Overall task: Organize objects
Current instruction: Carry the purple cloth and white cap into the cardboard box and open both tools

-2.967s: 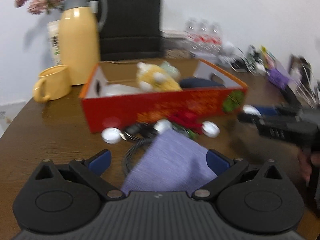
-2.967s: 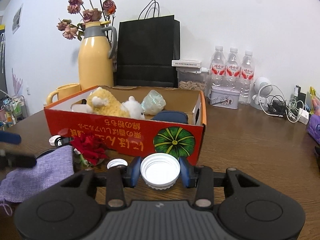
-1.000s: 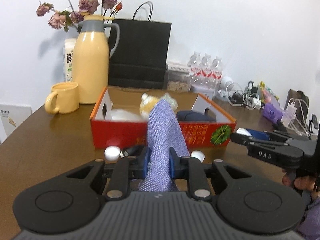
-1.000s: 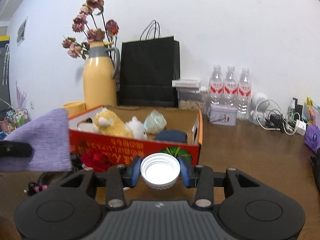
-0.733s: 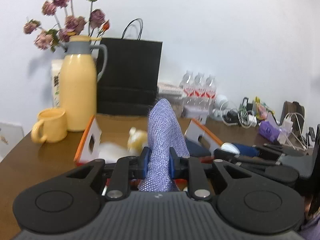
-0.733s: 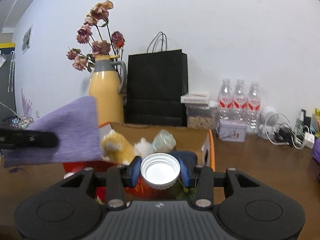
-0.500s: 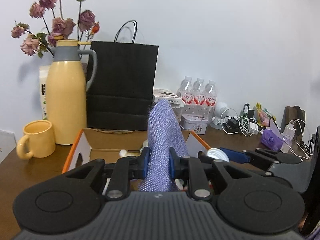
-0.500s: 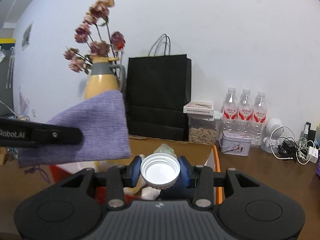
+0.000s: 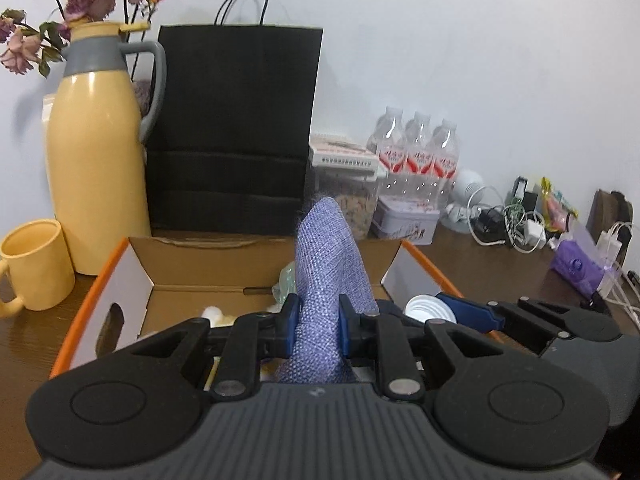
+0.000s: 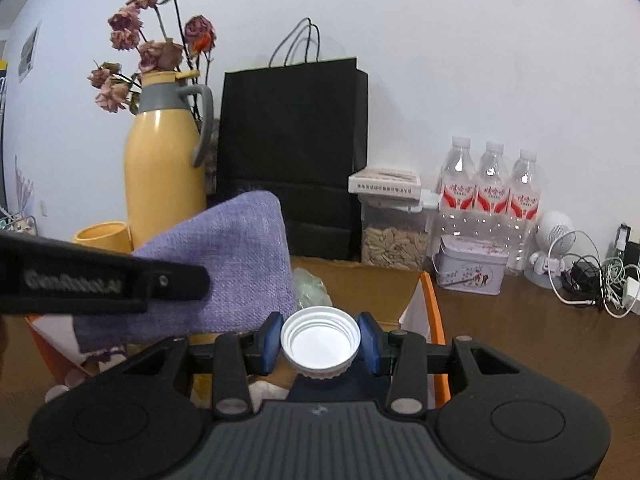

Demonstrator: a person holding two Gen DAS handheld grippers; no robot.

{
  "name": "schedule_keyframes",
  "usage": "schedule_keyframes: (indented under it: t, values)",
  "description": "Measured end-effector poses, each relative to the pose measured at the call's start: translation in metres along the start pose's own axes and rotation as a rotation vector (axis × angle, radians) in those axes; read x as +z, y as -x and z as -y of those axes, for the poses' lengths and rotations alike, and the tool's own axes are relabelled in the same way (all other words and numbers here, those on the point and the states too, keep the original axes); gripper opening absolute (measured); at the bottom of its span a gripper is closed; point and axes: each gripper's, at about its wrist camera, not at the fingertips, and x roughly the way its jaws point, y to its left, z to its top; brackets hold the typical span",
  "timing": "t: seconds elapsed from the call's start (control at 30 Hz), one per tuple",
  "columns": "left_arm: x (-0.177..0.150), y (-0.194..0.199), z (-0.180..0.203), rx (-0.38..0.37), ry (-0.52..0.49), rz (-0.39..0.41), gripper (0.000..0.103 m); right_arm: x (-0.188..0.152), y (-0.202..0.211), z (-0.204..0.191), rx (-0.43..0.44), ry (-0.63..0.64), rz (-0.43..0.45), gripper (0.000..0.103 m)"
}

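My left gripper (image 9: 319, 326) is shut on a purple woven pouch (image 9: 330, 280), which stands up between the blue pads above the open orange cardboard box (image 9: 104, 280). My right gripper (image 10: 320, 342) is shut on a white jar lid (image 10: 320, 342), held over the right end of the same box (image 10: 434, 312). From the right wrist view the pouch (image 10: 232, 276) hangs at the left with the left gripper's finger across it. In the left wrist view the right gripper (image 9: 434, 312) and lid (image 9: 424, 308) sit at the box's right side. A pale green object (image 10: 310, 286) and plush toy lie inside, mostly hidden.
Behind the box stand a yellow thermos (image 9: 94, 168) with dried flowers, a yellow mug (image 9: 34, 264), a black paper bag (image 9: 232, 132), a seed jar (image 10: 394, 236), a tin (image 10: 470, 270) and water bottles (image 10: 490, 196). Chargers and cables (image 9: 512, 220) clutter the wooden table's right.
Both grippers have carried the pouch and the lid forward, from in front of the box to above its inside. The box's red front wall has dropped out of view.
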Motion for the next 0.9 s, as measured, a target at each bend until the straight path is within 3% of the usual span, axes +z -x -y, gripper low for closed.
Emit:
schedule_keyframes:
  t: [0.13,0.2,0.23,0.27,0.3,0.33,0.37,0.47,0.9]
  values:
    - [-0.004,-0.004,0.0,0.011,-0.015,0.001,0.022,-0.002,-0.003,0.001,-0.004,-0.003,-0.015,0.04]
    - [-0.004,-0.003,-0.001,0.023,-0.015,0.012,0.032,-0.003,-0.004,0.001,-0.009,-0.004,-0.034,0.04]
    - [-0.004,-0.002,-0.002,0.034,-0.017,0.015,0.051,-0.004,-0.004,0.001,-0.009,-0.006,-0.038,0.046]
    - [-0.005,-0.001,-0.003,0.052,-0.013,0.024,0.077,-0.004,-0.004,0.001,-0.012,-0.009,-0.042,0.062]
    - [-0.005,0.0,-0.005,0.069,-0.009,0.038,0.089,-0.004,-0.003,0.002,-0.018,-0.014,-0.043,0.072]
    - [-0.004,0.001,-0.006,0.082,-0.008,0.05,0.103,-0.004,-0.003,0.002,-0.022,-0.018,-0.043,0.088]
    - [-0.003,0.002,-0.006,0.093,-0.007,0.064,0.103,-0.004,-0.002,0.002,-0.023,-0.021,-0.039,0.095]
    - [-0.001,0.004,-0.011,0.117,0.009,0.069,0.103,-0.003,-0.001,0.003,-0.013,-0.035,-0.043,0.103]
    - [0.001,0.013,-0.01,0.113,0.007,0.087,0.103,0.001,0.004,0.002,-0.029,-0.033,-0.037,0.103]
